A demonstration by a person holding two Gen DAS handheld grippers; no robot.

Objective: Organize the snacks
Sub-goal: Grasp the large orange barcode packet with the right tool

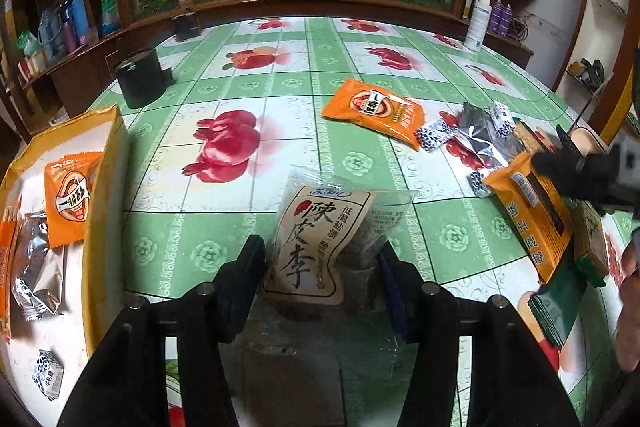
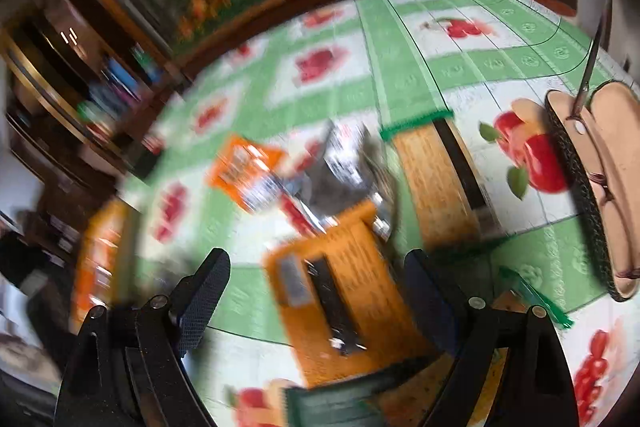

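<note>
The left gripper (image 1: 322, 259) had closed its two jaws on a clear snack bag (image 1: 320, 247) with a beige label, and the bag stood almost upright between them, above the table (image 1: 280, 75). To its left lay a yellow box (image 1: 100, 155) that already held an orange packet (image 1: 70, 195), a silver packet (image 1: 38, 267) and a small white candy (image 1: 49, 379).

The right gripper (image 2: 316, 287) was wide open and held nothing. It hung over a flat orange packet (image 2: 360, 267) that lay on the table between its jaws; the pads did not touch it. This view was blurred. Near it were a second orange packet (image 1: 374, 111), some silver wrappers (image 1: 480, 131) and dark green packets (image 1: 556, 307).

The table wore a green and white cloth (image 2: 400, 75) with red fruit pictures. A black round can (image 1: 140, 79) and a white spray bottle (image 1: 478, 23) stood near the far edge. Behind the table was a dark wooden cabinet (image 1: 360, 1) with glass and artificial flowers, and shelves with bottles (image 1: 68, 23) at the left.
</note>
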